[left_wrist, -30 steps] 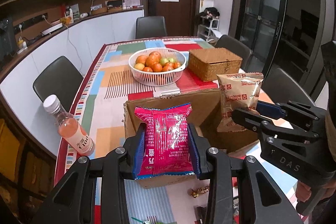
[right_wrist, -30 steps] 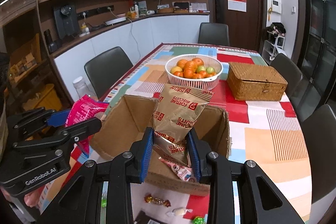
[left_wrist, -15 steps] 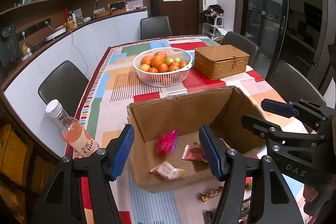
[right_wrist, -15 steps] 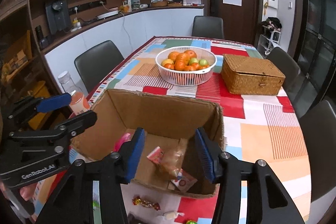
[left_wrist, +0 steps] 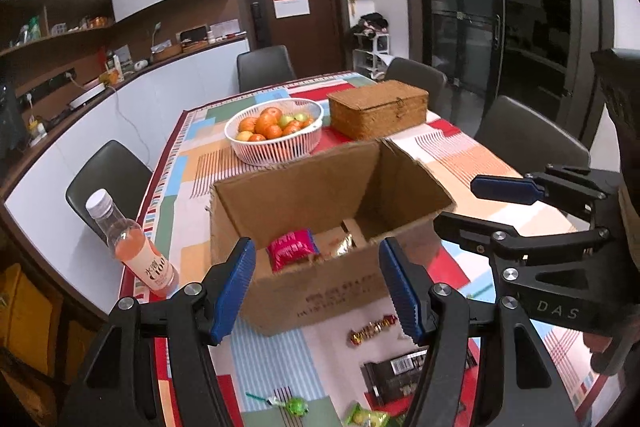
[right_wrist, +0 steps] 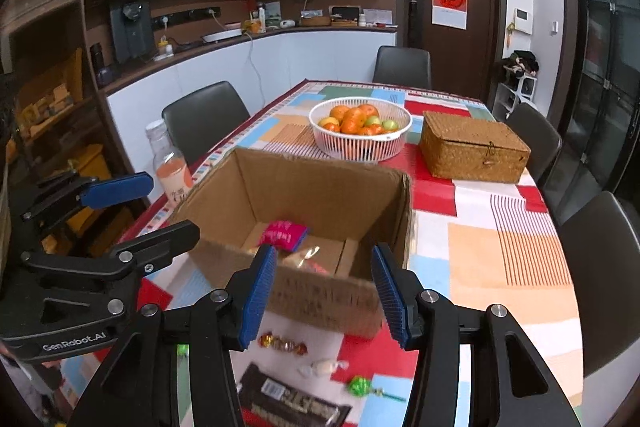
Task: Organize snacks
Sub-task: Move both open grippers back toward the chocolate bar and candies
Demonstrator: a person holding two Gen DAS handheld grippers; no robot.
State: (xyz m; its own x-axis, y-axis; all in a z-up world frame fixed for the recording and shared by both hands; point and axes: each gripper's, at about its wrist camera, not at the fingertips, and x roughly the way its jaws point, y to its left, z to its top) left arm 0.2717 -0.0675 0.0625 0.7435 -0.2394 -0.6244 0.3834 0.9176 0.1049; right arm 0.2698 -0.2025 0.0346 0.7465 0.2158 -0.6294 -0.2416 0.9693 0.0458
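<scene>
Both grippers empty, jaws apart, hovering over table's near edge, in front of cardboard box (left_wrist: 320, 251).

Left gripper (left_wrist: 318, 285): nothing between blue pads. Right gripper (right_wrist: 322, 297): same.

Pink snack packet (left_wrist: 292, 247) and brown packet (left_wrist: 340, 245) lie on box floor.

Loose snacks on table between box's near wall and near edge: wrapped candy (right_wrist: 282, 343), white candy (right_wrist: 322, 367), green lollipop (right_wrist: 360, 385), dark bar (right_wrist: 292, 401), long axis slanting across table.

Judgement: dark bar and white candy lie just below right gripper; right hand likely nearer.

- We see a matt brown cardboard box (left_wrist: 320, 291).
- Glossy pink foil packet (left_wrist: 291, 249) inside.
- Rough woven wicker chest (left_wrist: 378, 109).
- White plastic basket (left_wrist: 276, 141).
</scene>
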